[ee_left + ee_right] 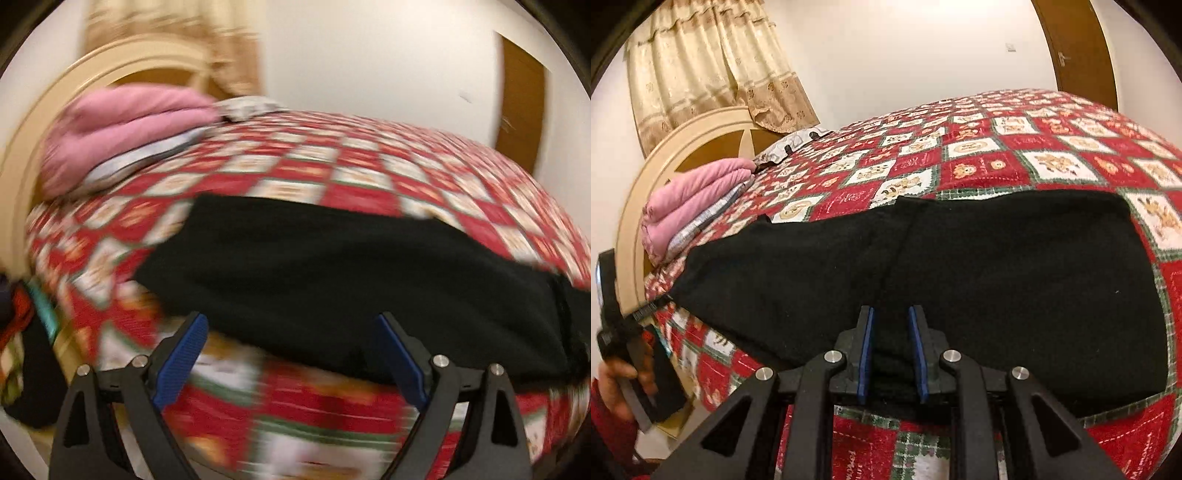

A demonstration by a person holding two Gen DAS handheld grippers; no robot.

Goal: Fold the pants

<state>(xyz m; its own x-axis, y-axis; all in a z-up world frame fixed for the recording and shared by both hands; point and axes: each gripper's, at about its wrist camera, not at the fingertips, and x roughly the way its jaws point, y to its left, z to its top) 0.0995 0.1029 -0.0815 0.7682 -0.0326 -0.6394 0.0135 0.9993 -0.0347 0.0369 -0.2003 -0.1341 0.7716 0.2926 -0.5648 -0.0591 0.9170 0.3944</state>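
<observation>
Black pants (332, 266) lie flat across a bed with a red checked quilt (303, 162), the whole left wrist view smeared by motion. My left gripper (291, 317) hovers open at the pants' near edge, its blue pads (177, 358) wide apart and holding nothing. In the right wrist view the pants (1015, 280) stretch from left to right. My right gripper (891, 314) has its jaws close together on a bunch of black cloth at the near edge. A hand (613, 384) at the far left holds the left gripper's body.
Folded pink bedding (694, 195) is stacked by the cream headboard (635, 206) at the left. A beige curtain (709, 62) hangs behind it, and a brown door (1075, 48) stands at the back right. The quilt (997, 147) beyond the pants lies flat.
</observation>
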